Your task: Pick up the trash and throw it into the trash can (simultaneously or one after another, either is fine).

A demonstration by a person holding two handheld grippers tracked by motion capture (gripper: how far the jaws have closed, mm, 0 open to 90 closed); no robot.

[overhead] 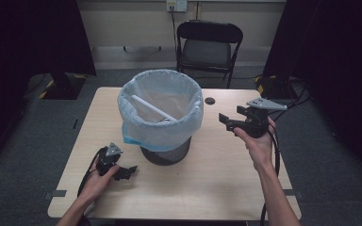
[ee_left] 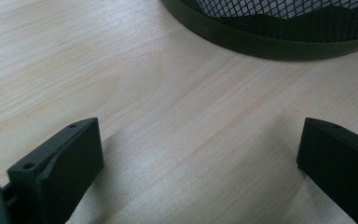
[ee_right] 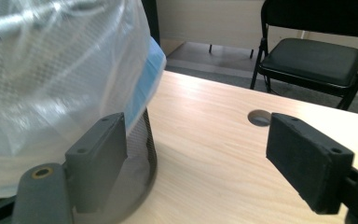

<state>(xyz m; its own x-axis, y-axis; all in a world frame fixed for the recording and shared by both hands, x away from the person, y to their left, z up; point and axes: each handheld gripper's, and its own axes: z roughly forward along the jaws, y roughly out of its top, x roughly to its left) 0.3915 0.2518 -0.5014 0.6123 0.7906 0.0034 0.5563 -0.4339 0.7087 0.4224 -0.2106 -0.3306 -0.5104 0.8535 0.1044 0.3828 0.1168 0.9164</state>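
— Left gripper [overhead: 131, 170] sits low on the table [overhead: 217, 174], jaws wide apart and holding nothing, pointed at the foot of the bin [overhead: 165, 153].

— And the right gripper [overhead: 226, 120]?

— Lifted off the wood just right of the bin, spread wide too, empty. The bin stands mid-table with a pale bag [overhead: 160, 125] folded over its rim and a white tube [overhead: 153, 108] inside.

— Behind it?

— A black chair [overhead: 206, 47].
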